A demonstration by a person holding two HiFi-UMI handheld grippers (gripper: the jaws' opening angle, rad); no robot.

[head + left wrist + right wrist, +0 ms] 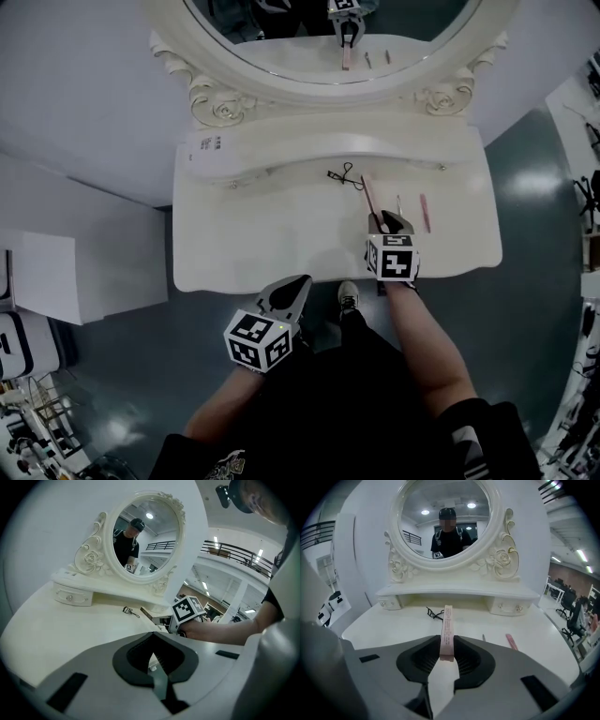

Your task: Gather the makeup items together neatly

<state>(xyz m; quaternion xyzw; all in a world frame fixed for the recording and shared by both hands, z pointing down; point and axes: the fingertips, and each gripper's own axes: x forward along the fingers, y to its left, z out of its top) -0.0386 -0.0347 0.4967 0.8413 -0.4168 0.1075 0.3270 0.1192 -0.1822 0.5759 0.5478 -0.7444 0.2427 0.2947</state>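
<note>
A long pink makeup box lies tilted on the white dressing table. My right gripper is shut on its near end. In the right gripper view the box sticks out forward between the pads of that gripper. A black eyelash curler lies just left of the box's far end. A thin dark stick and a pink stick lie to the right. My left gripper hovers off the table's front edge, shut and empty.
An oval mirror in an ornate frame stands at the back on a raised shelf with small drawers. The person's legs and a shoe are below the table's front edge. A white cabinet stands at the left.
</note>
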